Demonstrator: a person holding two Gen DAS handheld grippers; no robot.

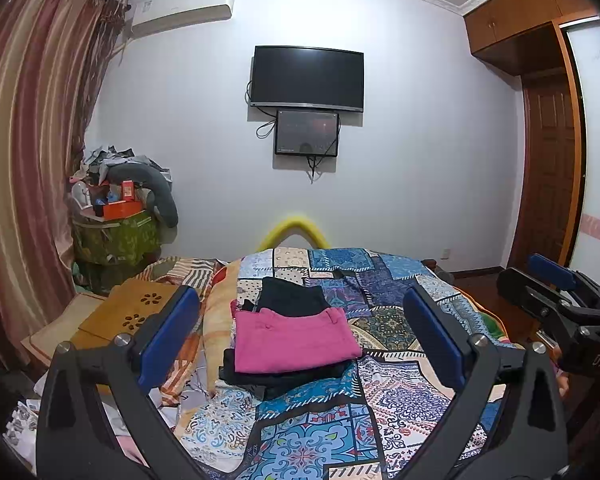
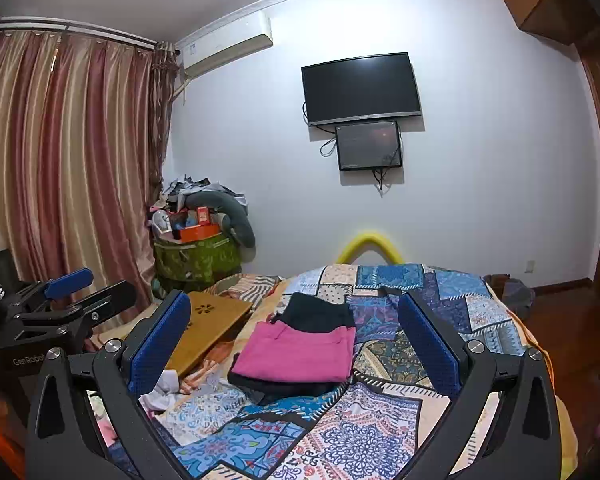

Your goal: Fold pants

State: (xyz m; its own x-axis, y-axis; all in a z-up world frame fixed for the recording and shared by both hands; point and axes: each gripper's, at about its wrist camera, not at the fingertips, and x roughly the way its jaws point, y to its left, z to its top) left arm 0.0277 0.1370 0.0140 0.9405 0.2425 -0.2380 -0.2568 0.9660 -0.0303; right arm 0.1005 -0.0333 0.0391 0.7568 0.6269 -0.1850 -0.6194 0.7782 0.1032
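Folded pink pants (image 1: 294, 340) (image 2: 296, 350) lie on top of a folded black garment (image 1: 276, 378) (image 2: 278, 386) on the patchwork bed cover (image 1: 380, 400) (image 2: 380, 412). Another folded black garment (image 1: 294, 294) (image 2: 316, 312) sits just behind them. My left gripper (image 1: 300, 328) is open, raised above the bed, with nothing between its blue pads; it also shows at the left edge of the right wrist view (image 2: 80, 292). My right gripper (image 2: 296, 336) is open too and empty, and appears at the right edge of the left wrist view (image 1: 540, 280).
A wooden lap tray (image 1: 128, 312) (image 2: 208, 328) and striped bedding lie left of the stack. Loose clothes (image 2: 160, 392) sit at the near left. A cluttered green bin (image 1: 116, 236), curtains (image 1: 28, 160), a wall TV (image 1: 307, 78) and a yellow foam arch (image 1: 294, 228) stand beyond the bed.
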